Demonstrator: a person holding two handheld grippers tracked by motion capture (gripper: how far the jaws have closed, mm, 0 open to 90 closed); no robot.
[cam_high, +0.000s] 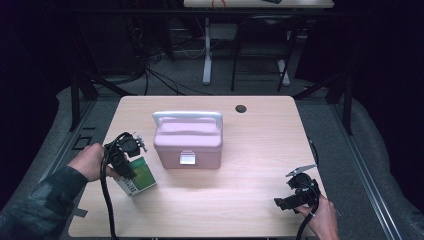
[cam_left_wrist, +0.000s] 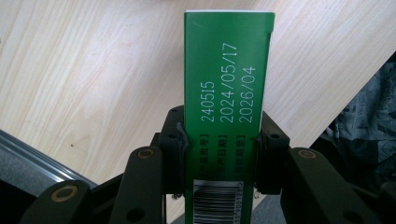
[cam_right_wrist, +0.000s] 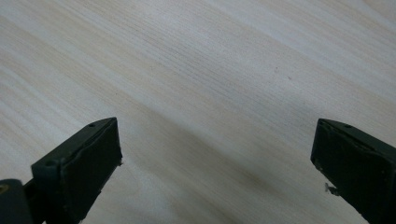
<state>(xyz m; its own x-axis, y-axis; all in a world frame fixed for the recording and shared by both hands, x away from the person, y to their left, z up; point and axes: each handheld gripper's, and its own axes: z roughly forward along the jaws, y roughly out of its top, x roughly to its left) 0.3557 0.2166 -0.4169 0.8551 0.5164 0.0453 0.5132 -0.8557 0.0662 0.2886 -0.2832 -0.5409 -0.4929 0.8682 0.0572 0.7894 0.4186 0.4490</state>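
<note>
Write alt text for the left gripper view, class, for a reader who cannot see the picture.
The left gripper clamps a tall green box between its two black jaws, above a pale wooden table. White printed dates run along the box's side, and a barcode shows at its lower end.

A small green carton (cam_high: 139, 176) sits near the table's left edge, toward its front-left corner, tilted off the wood with one white barcoded side facing the front edge. Its narrow green face (cam_left_wrist: 223, 93) carries white printed dates, a line of small characters and a barcode at the lower end, with a thin white rim at the far end. It is clamped across its narrow sides, intact and closed.
</note>
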